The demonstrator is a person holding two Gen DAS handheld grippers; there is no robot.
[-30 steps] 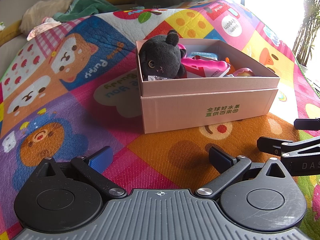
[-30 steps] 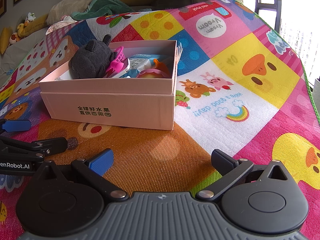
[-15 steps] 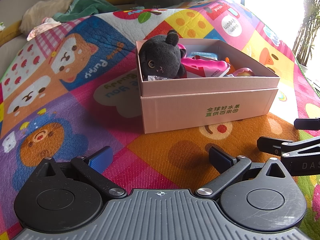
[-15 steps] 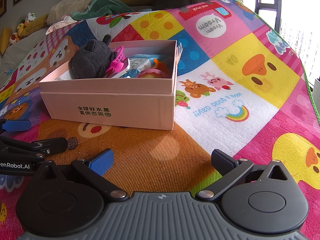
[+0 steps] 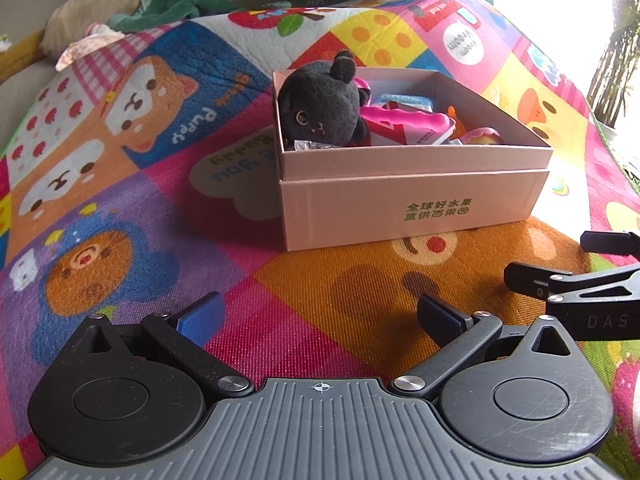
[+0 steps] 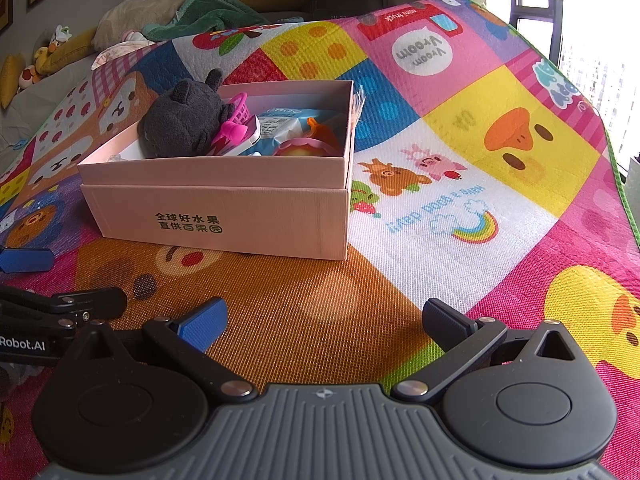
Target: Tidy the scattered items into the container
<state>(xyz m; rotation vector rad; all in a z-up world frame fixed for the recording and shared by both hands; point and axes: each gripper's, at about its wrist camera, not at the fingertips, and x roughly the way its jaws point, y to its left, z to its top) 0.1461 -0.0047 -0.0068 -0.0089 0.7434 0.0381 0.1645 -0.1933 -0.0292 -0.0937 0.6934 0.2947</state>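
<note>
A brightly patterned play mat [image 5: 132, 216], printed with cartoon bears, ducks and a rainbow, is spread across the whole surface, and a sofa with a green blanket [image 6: 208, 12] and pale cushions is seen behind it. Strong daylight is let in by a window [image 6: 592, 48] at the right.

A pink cardboard box [image 5: 412, 196] with green printed characters on its front wall is set on the mat, ahead of both cameras. It is filled with the gathered items: a dark plush cat [image 5: 320, 108] is propped in the left end, rising above the rim, and a pink plastic toy [image 5: 404, 118] is laid just beside it across a red-and-white packet. A blue packet [image 6: 288, 120] is seen further back, and an orange toy [image 6: 324, 132] and a round pink-rimmed piece [image 6: 304, 148] are lodged at the right end (their exact nature cannot be told). No loose item is seen on the mat around the box.

The left tongs [image 5: 320, 316] are held low over the mat, short of the box, with the blue-padded and black fingers spread wide and nothing between them. The right tongs [image 6: 324, 320] are held likewise, spread and empty, over the orange bear patch. Each pair is caught at the edge of the other's view, so the two are placed side by side, near each other.
</note>
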